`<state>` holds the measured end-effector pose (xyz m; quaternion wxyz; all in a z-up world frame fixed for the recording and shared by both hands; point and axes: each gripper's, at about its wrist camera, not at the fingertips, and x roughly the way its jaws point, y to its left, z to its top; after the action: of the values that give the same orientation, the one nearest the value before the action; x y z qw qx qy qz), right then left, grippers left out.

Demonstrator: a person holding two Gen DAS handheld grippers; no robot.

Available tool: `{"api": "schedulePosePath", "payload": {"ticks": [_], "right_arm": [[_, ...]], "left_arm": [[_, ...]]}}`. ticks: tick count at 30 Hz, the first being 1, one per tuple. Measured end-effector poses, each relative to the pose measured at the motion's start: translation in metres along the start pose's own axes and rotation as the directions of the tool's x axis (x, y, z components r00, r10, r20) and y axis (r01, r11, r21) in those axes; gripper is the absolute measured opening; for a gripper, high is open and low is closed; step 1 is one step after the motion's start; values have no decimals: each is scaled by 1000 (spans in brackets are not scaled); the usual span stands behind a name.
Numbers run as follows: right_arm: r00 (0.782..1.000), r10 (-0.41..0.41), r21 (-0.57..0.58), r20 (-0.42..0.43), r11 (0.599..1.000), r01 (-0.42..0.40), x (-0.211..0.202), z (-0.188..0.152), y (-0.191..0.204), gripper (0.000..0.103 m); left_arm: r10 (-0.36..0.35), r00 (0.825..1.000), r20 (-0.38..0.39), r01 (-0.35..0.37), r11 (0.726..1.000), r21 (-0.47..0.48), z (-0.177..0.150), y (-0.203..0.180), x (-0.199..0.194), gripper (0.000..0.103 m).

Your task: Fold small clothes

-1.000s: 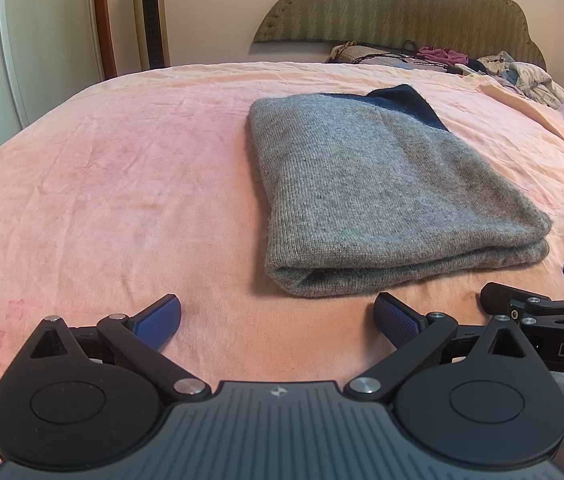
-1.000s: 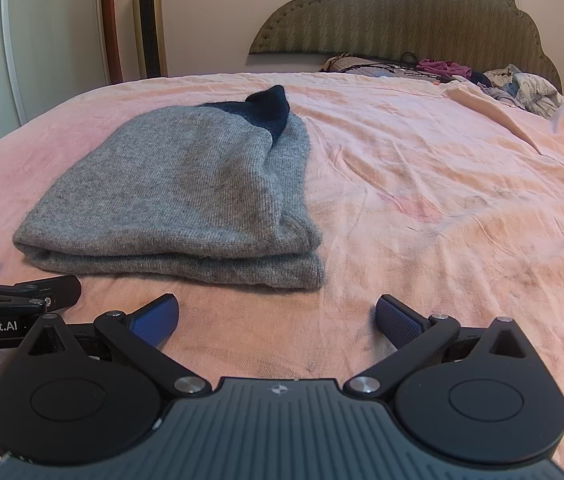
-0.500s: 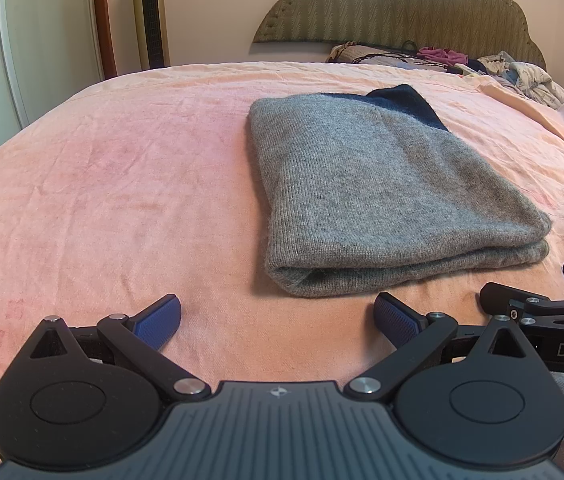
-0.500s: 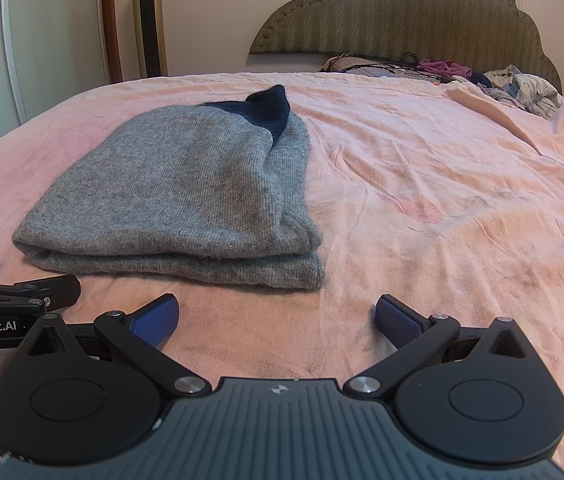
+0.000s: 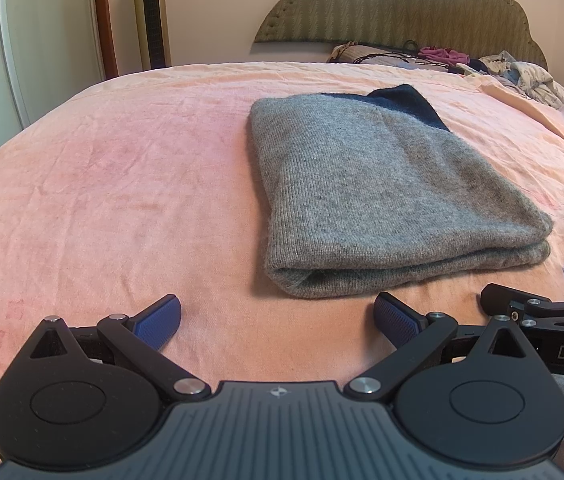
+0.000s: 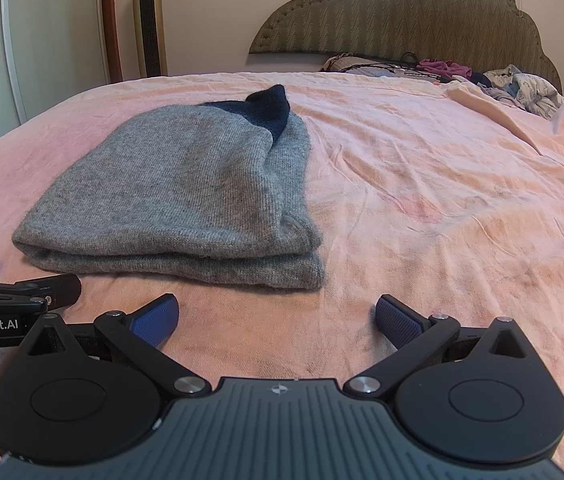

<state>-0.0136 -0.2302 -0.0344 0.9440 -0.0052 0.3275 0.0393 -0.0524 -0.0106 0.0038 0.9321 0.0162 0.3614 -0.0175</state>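
Left tongs (image 5: 278, 314), right tongs (image 6: 278, 314): agape, side by side.

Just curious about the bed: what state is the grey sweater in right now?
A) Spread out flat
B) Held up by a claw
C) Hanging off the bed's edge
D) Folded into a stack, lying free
D: the sweater lies folded in layers on the sheet, with both claws open and apart from it.

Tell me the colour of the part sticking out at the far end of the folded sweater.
Dark navy blue part; right wrist view.

A bed with a rumpled pink sheet (image 5: 122, 184) carries a folded grey knit sweater (image 5: 370, 200) near its middle and a heap of loose clothes (image 6: 522, 90) by the headboard.
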Motion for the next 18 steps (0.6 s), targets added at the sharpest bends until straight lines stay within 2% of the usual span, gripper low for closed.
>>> {"api": "schedulePosePath", "payload": {"ticks": [18], "right_arm": [[1000,-2,-2,-1,1000,2,0,0,0,103]], "left_arm": [[3,1000,2,-3,1000,-6,1,-1,0,103]]}}
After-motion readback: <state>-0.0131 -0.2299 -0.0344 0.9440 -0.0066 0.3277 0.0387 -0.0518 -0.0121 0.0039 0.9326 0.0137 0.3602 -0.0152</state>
